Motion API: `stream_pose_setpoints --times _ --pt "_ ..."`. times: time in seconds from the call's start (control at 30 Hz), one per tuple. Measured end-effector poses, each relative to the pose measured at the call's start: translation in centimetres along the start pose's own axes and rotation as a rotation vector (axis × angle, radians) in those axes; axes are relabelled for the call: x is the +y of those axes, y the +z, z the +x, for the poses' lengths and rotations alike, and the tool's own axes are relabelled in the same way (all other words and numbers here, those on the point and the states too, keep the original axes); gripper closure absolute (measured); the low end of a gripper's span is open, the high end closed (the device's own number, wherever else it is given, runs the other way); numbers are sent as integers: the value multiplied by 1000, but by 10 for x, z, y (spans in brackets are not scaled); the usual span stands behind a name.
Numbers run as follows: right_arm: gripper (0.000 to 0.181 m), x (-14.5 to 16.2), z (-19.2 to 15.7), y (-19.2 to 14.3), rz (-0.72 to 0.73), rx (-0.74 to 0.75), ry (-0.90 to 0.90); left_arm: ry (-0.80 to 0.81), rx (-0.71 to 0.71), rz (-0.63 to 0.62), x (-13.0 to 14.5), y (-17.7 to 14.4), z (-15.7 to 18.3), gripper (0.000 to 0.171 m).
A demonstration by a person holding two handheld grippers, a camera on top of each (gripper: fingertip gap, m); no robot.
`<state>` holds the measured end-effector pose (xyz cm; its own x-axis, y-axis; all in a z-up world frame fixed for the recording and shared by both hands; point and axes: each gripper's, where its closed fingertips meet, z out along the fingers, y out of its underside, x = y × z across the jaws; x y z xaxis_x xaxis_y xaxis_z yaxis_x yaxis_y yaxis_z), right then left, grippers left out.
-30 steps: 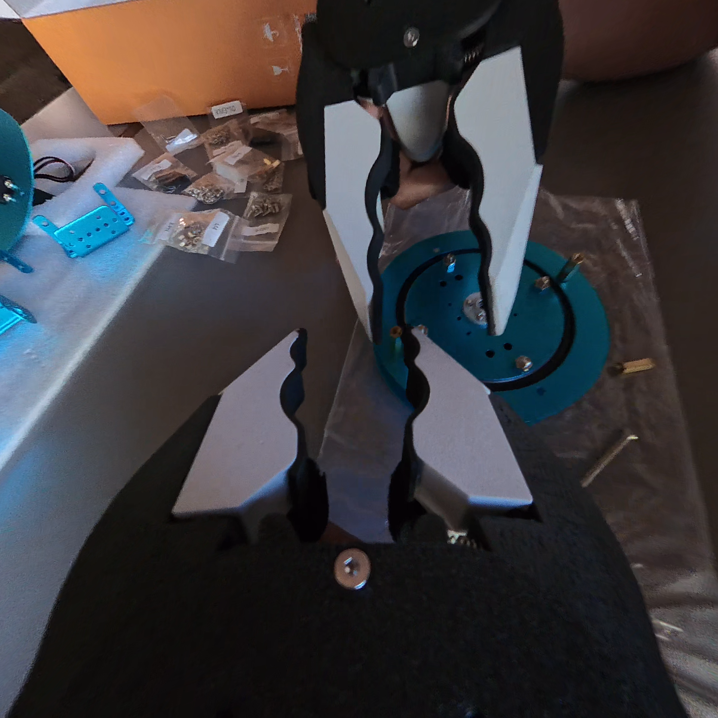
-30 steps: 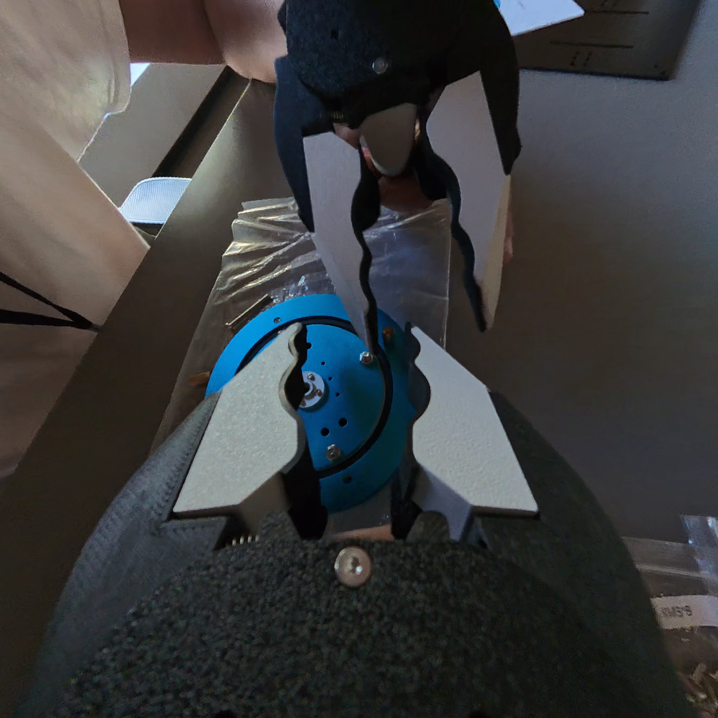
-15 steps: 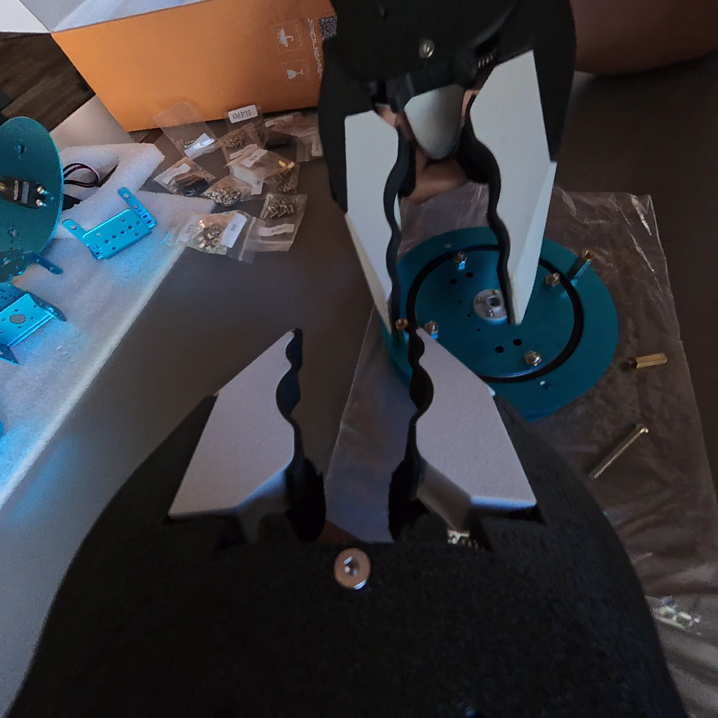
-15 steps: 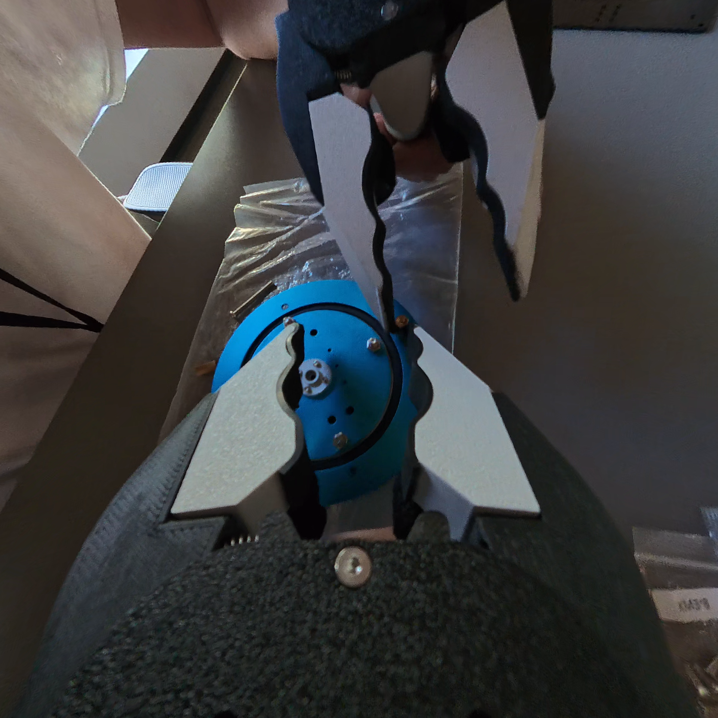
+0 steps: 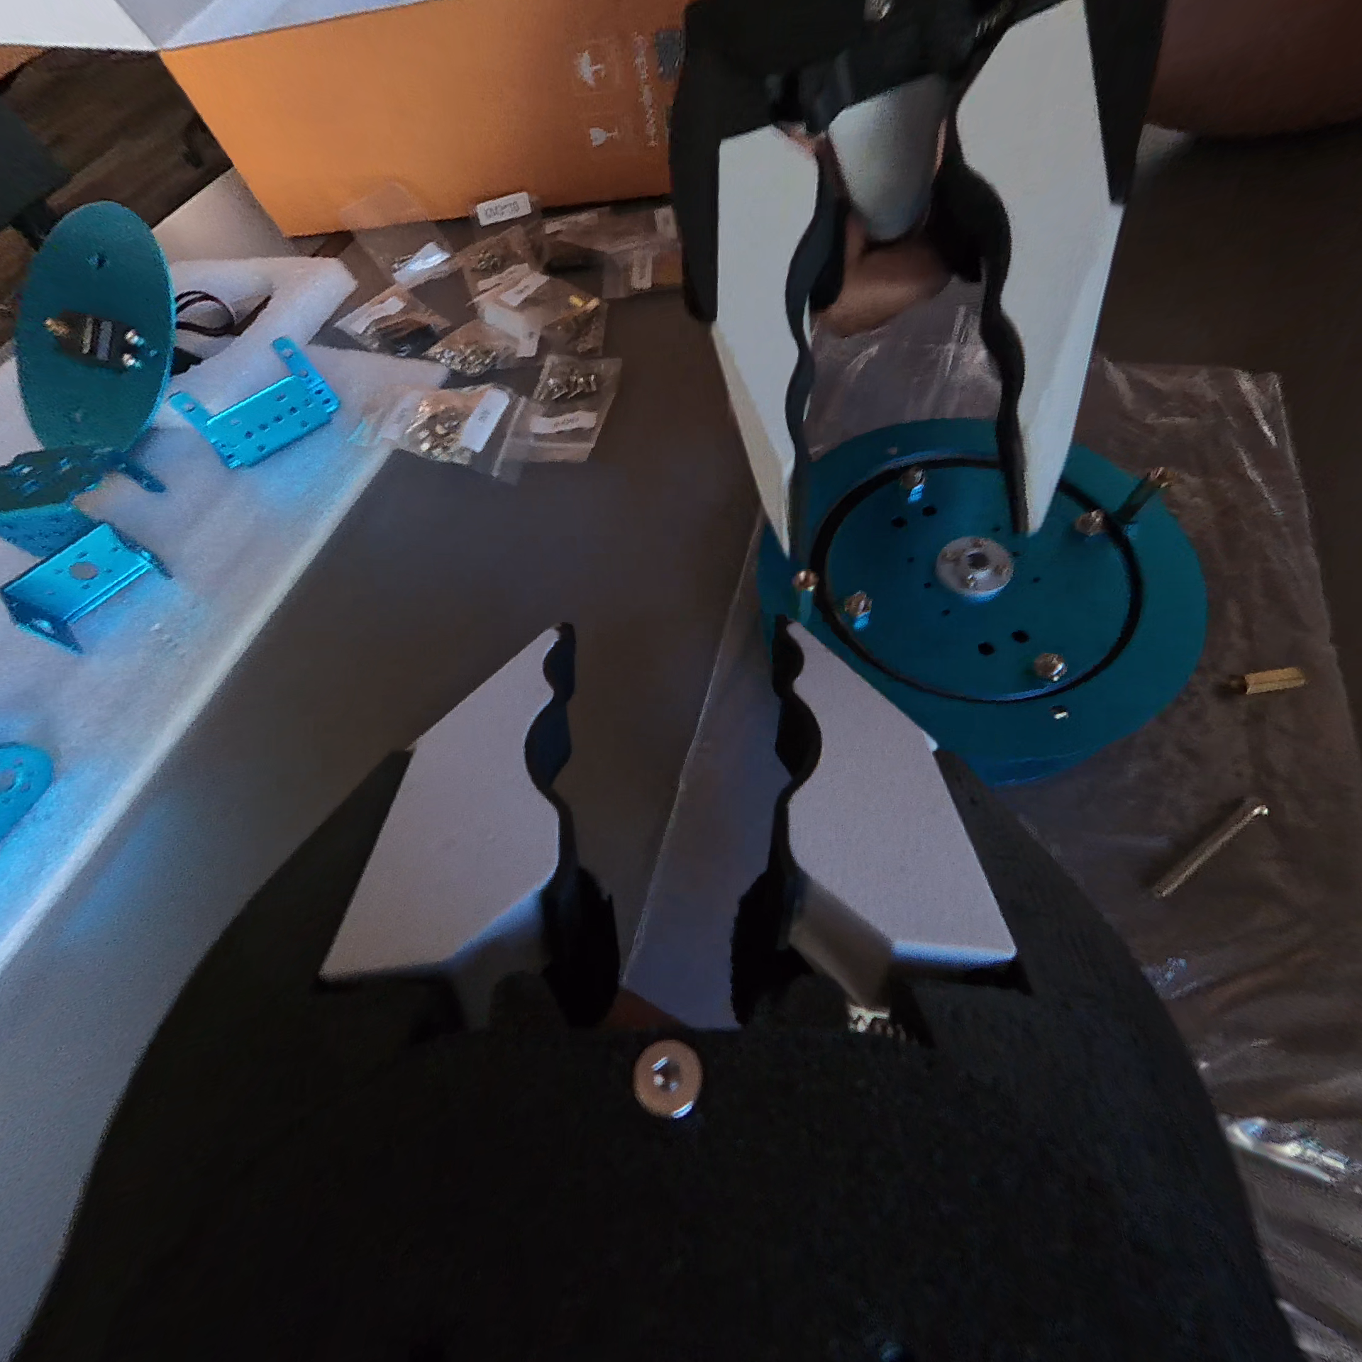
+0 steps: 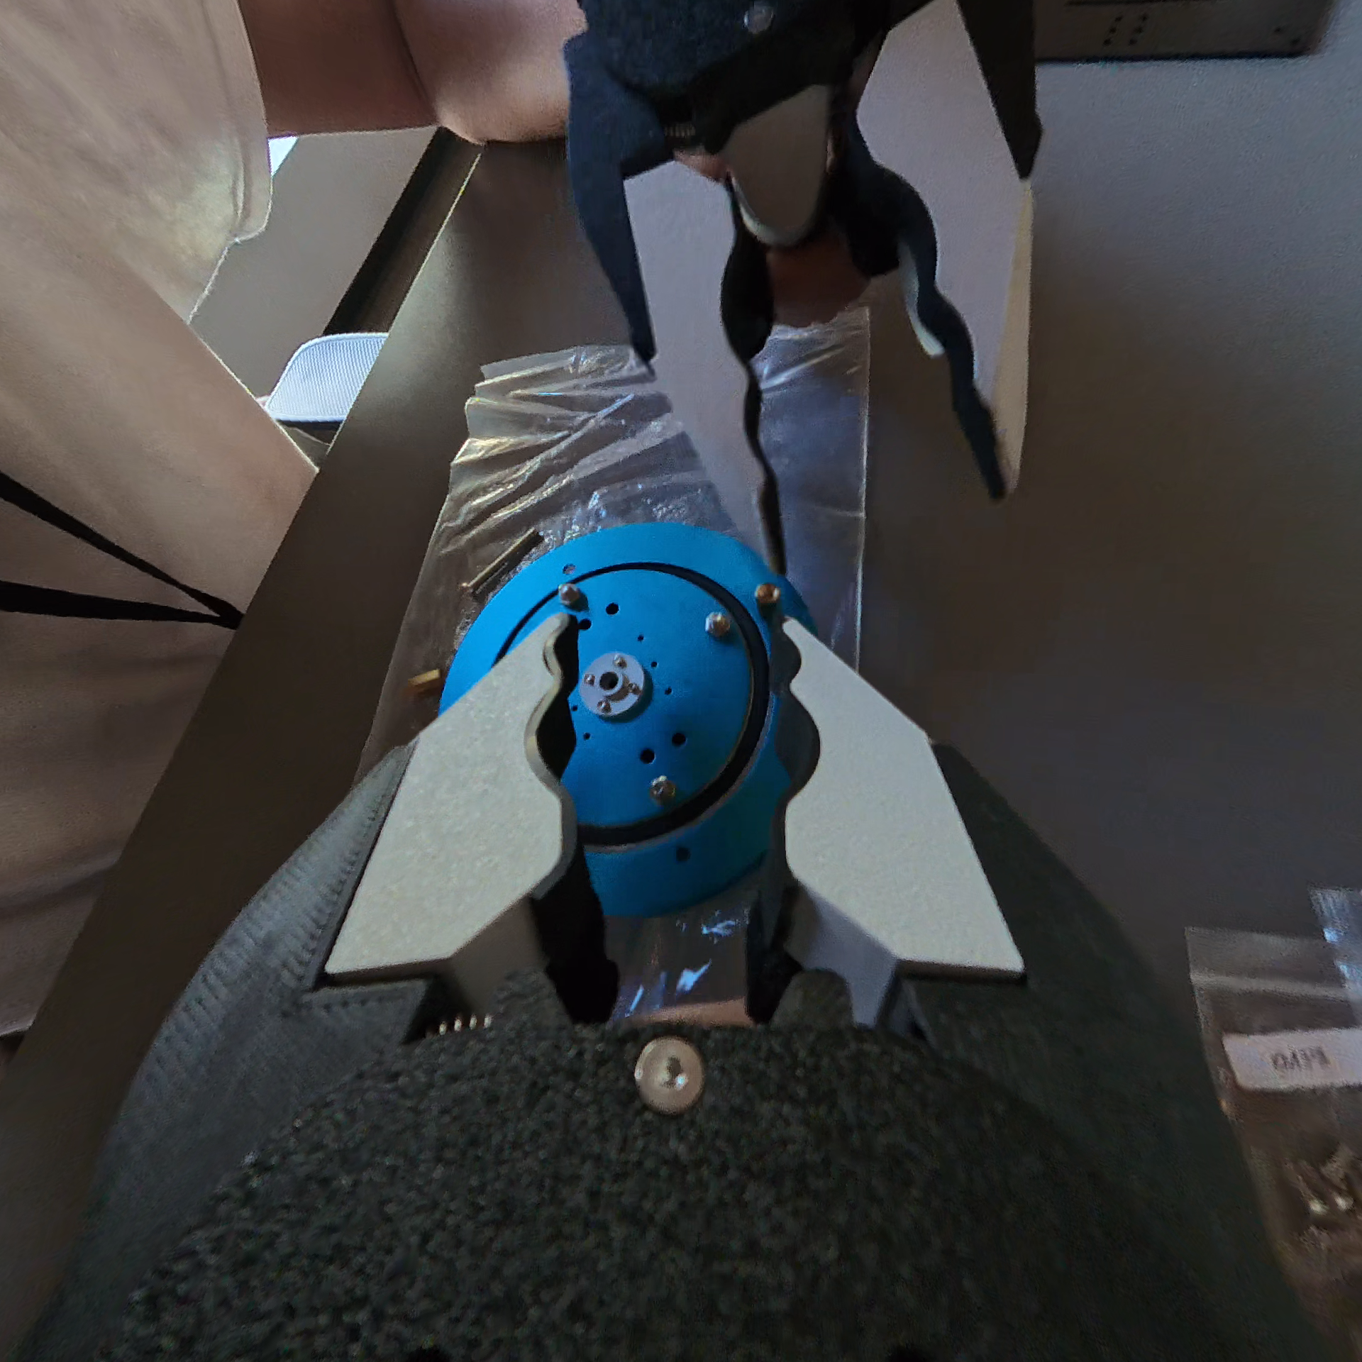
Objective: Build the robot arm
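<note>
A blue metal disc (image 5: 958, 663) with a silver hub, brass nuts and two upright brass standoffs lies on a clear plastic sheet (image 5: 1216, 958). My left gripper (image 5: 674, 634) is open and empty, with its tips just short of the disc's near-left rim. My right gripper (image 5: 910, 534) comes down from the far side, open and empty. One of its fingertips is by the standoff at the left rim and the other is beside the hub. In the right wrist view the disc (image 6: 648, 737) shows between the open fingers of my right gripper (image 6: 674, 626). The left gripper (image 6: 884, 523) hangs open beyond it.
Loose brass standoffs (image 5: 1268, 678) lie on the sheet to the right of the disc. Small bags of screws (image 5: 501, 368) lie before an orange cardboard box (image 5: 413, 110). White foam (image 5: 221, 589) at left carries blue brackets (image 5: 258, 420) and a second blue disc (image 5: 92, 324). A person's clothing (image 6: 110, 368) is beyond the table edge.
My left gripper has drawn back and up from the disc; its fingertip has moved from a nut on the disc out to the rim. My right gripper has risen slightly. Both stay open.
</note>
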<state>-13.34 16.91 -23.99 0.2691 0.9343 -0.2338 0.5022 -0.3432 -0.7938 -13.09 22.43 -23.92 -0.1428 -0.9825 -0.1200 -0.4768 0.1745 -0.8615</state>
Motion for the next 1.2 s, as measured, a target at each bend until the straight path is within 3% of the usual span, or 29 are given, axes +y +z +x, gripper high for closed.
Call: stream_pose_setpoints --times 0.1,0.23,0.33,0.5,0.63,0.77,0.83,1.03,1.2 --pt "130 -3 8 -6 31 38 6 -19 32 18 -2 -4 5 117" --pt "126 -6 2 9 6 -23 8 42 22 21 -12 7 13 117" --pt "120 -3 -1 9 -10 -19 11 37 13 8 -8 8 8 116" --pt "125 2 5 -5 13 20 25 5 0 24 -6 -6 0 117" --pt "121 -4 3 8 11 -17 26 38 13 29 -14 4 10 117" --pt "116 -1 -2 8 -8 -19 18 55 1 -1 -5 7 7 115" --pt "126 4 -6 1 -17 -33 25 51 -42 -8 -1 1 -4 119" --pt "118 -6 3 5 17 -19 42 62 -3 30 -15 4 10 118" --pt "112 0 -7 6 -16 -27 25 58 -4 -1 -4 4 5 116"
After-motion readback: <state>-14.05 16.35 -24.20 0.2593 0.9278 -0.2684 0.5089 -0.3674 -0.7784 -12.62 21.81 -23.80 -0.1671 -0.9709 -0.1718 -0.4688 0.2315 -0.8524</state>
